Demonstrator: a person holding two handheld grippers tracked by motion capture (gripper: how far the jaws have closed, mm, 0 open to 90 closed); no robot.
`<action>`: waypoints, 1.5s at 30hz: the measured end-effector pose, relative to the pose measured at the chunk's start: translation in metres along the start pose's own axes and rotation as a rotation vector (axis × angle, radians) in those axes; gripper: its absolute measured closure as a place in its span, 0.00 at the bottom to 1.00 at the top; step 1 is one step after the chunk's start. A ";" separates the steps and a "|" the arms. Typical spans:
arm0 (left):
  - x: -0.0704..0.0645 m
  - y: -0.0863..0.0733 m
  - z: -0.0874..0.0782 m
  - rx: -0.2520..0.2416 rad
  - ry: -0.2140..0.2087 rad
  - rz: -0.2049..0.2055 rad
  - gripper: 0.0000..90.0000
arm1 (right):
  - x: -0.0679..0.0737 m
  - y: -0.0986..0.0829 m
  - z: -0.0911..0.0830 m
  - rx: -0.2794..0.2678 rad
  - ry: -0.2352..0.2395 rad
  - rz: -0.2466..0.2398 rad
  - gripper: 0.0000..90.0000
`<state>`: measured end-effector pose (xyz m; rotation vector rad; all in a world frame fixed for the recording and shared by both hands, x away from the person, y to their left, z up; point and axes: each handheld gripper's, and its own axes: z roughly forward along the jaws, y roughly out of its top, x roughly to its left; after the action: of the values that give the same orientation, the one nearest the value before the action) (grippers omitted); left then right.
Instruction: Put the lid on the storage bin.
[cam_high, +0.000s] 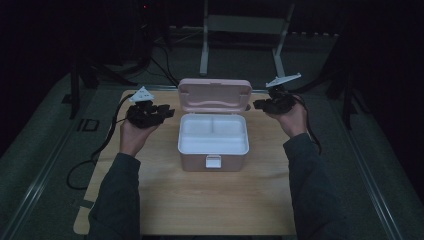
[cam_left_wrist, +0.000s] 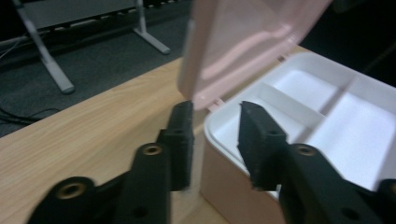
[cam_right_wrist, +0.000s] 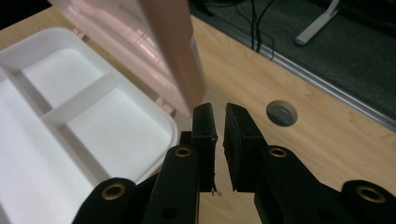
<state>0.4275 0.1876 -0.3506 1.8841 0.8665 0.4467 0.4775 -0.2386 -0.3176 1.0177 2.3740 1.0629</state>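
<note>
Hands hold both tools beside the pink box (cam_high: 214, 150) at table (cam_high: 165, 200) centre, lid (cam_high: 214, 94) raised: left gripper (cam_high: 167, 111) at its nine o'clock, right gripper (cam_high: 257, 104) at two o'clock. Left gripper view: jaws parted, straddling the box's corner under the lid (cam_left_wrist: 243, 42), grasping nothing. Right gripper view: jaws nearly closed, empty, just beside the lid's edge (cam_right_wrist: 175, 51); a cable hole (cam_right_wrist: 281, 113) at two o'clock.

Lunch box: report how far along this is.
Done: the lid of the pink box stands open, showing the white tray. In hand: nothing; the left gripper and right gripper flank the lid, jaws apart, holding nothing. Left: likely closing it.
</note>
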 end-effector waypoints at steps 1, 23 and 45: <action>0.002 0.001 0.001 -0.003 0.003 -0.010 0.81 | 0.000 0.001 0.001 -0.004 0.001 0.004 0.92; 0.009 0.037 0.029 -0.024 0.056 -0.067 1.00 | -0.001 0.020 0.007 -0.113 -0.005 0.067 1.00; -0.001 0.037 0.031 -0.007 0.046 -0.037 1.00 | 0.009 0.015 0.007 -0.105 0.041 0.024 1.00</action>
<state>0.4605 0.1577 -0.3321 1.8548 0.9275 0.4713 0.4826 -0.2216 -0.3114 0.9991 2.3153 1.2148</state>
